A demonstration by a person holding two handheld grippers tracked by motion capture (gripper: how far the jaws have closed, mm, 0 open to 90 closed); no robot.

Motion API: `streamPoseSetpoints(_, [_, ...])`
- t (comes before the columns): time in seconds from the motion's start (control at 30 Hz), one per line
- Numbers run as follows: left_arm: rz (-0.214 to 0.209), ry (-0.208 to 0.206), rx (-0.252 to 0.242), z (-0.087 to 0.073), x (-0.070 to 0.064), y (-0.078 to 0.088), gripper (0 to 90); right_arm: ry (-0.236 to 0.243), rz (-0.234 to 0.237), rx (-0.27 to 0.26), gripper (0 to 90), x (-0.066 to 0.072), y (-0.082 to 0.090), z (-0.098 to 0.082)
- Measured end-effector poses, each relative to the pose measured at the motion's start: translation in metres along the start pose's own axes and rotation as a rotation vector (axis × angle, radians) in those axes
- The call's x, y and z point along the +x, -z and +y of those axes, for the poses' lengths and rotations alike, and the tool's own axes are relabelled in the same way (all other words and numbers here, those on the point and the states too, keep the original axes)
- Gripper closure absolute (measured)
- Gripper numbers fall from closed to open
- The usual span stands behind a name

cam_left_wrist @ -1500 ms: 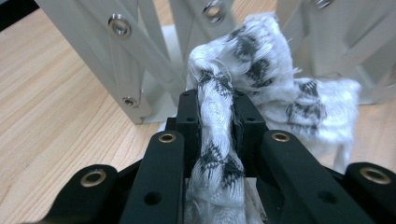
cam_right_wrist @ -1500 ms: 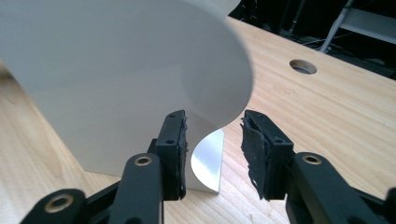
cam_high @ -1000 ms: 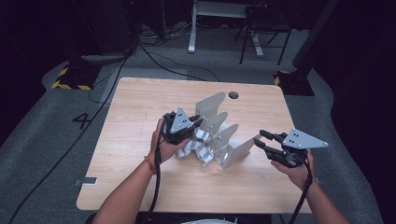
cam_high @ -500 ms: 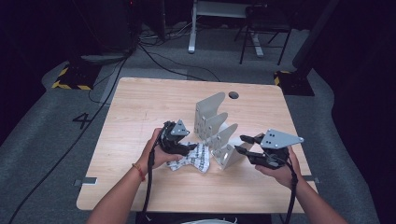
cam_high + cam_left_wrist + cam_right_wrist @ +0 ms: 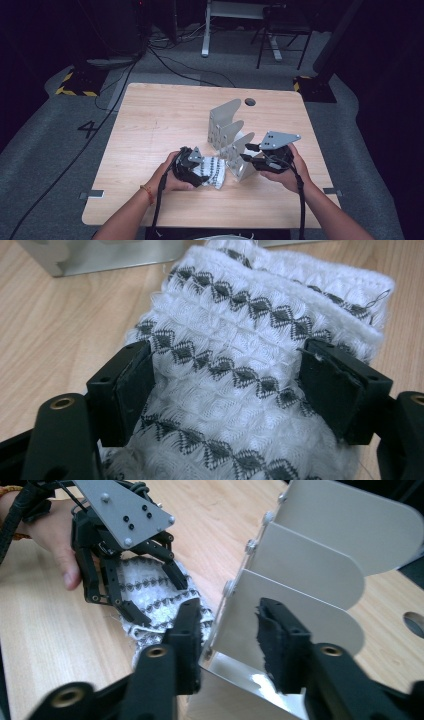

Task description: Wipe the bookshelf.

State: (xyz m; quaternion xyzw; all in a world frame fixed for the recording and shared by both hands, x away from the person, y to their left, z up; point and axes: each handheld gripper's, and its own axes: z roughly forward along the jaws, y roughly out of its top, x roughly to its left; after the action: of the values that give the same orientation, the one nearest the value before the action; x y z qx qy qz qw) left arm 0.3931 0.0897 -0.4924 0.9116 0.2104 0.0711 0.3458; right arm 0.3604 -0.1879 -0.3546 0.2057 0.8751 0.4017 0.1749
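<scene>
Standing on grey carpet (image 5: 60,150), wooden table (image 5: 165,115) bears metal rack (image 5: 227,125).

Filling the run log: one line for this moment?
left gripper: open over white patterned knitted cloth | right gripper: closing around grey metal divider rack

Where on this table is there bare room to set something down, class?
Free: the table's whole left side, and the far strip by the round hole. Crowded: front middle, where the metal rack, patterned cloth and both grippers meet.

The left gripper (image 5: 200,170) has sunk to the table, its jaws opened around the cloth (image 5: 240,370); the right gripper (image 5: 250,152) neared the rack (image 5: 230,135).
</scene>
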Motion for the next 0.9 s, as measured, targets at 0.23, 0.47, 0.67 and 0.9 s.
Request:
streamPoseSetpoints(0.23, [-0.046, 0.013, -0.019, -0.002, 0.003, 0.002, 44.7, 0.005, 0.044, 0.035, 83.3, 0.005, -0.009, 0.003])
streamPoseSetpoints(0.47, [0.009, 0.003, -0.012, -0.001, 0.002, 0.007, 72.1, 0.045, 0.1, 0.018, 85.7, 0.006, -0.006, 0.0])
streamPoseSetpoints(0.67, [0.103, 0.011, -0.066, 0.0, 0.006, 0.027, 75.8, 0.076, 0.141, -0.003, 86.2, 0.009, 0.002, -0.007])
streamPoseSetpoints(0.9, [0.195, 0.015, -0.338, 0.014, 0.003, 0.074, 76.1, 0.087, 0.165, -0.014, 86.9, 0.013, 0.011, -0.013])
